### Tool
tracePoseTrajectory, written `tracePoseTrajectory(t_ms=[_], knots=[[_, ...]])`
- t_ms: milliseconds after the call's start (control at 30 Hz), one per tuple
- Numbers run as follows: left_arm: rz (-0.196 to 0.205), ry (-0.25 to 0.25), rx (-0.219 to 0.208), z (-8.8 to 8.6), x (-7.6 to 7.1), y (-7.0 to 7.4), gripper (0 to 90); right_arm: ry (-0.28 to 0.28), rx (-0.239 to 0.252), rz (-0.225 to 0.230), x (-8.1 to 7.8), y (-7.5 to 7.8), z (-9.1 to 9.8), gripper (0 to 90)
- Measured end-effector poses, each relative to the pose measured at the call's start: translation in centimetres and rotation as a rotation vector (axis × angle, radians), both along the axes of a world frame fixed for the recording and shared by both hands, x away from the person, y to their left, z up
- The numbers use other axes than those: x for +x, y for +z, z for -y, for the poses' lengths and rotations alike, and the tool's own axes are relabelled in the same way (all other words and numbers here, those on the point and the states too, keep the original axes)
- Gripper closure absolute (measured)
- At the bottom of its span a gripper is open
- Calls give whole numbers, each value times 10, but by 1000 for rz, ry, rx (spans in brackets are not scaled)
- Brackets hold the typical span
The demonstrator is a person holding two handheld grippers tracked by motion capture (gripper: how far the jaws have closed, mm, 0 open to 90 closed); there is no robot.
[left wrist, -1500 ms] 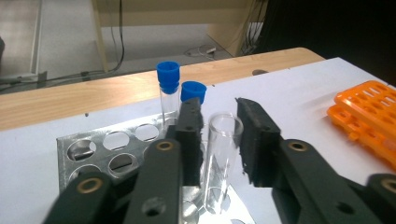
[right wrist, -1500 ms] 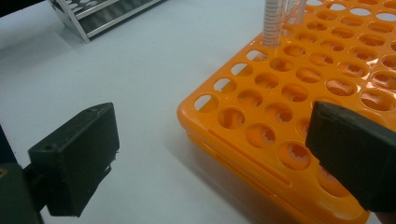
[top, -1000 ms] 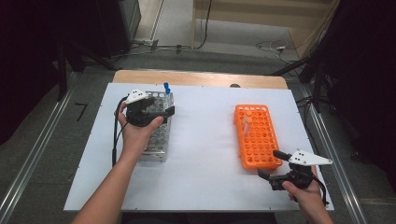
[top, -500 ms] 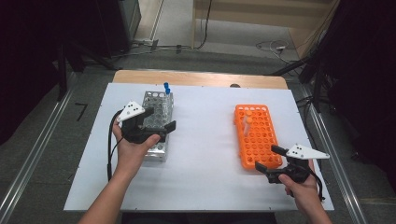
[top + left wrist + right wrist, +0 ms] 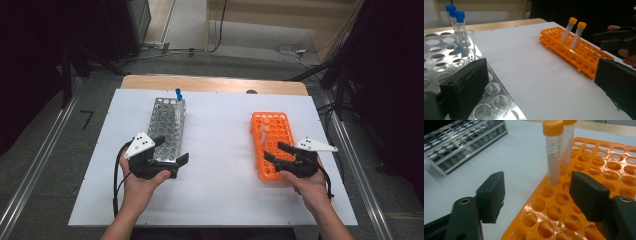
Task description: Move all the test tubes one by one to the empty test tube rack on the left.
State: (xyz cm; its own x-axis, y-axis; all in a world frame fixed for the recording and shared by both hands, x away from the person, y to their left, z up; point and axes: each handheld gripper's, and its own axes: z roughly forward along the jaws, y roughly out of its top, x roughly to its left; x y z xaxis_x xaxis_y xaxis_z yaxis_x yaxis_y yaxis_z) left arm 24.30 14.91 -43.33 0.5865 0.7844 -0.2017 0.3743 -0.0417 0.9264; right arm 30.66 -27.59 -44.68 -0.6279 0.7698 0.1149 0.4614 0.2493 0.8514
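hovering over the orange rack (image 5: 272, 145), the right gripper (image 5: 276, 151) is narrowing its empty jaws toward an orange-capped tube (image 5: 554, 152), apparently untouched; the left gripper (image 5: 171, 151) is gaping wide beside the metal rack (image 5: 167, 125).

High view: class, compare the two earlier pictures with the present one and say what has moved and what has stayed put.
The left gripper has drawn back from the far end of the metal rack to its near end, jaws open and empty. The right gripper has moved in over the orange rack; its jaws have just been closing, with nothing between them. Both racks, the blue-capped tubes and the orange-capped tubes stayed in place.
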Motion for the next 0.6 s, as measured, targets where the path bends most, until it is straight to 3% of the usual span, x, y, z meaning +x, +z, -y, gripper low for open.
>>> tracePoseTrajectory(t_ms=[233,400,600], knots=[[0,4,-11,-2,-4,-1,0,-70,-80,-51,28,-5,-16,466],[-3,8,-12,-3,-5,-2,0,-74,-123,-91,41,-10,-22,537],[-10,12,-16,-2,-4,-4,0,-104,-175,-88,48,-14,-28,599]])
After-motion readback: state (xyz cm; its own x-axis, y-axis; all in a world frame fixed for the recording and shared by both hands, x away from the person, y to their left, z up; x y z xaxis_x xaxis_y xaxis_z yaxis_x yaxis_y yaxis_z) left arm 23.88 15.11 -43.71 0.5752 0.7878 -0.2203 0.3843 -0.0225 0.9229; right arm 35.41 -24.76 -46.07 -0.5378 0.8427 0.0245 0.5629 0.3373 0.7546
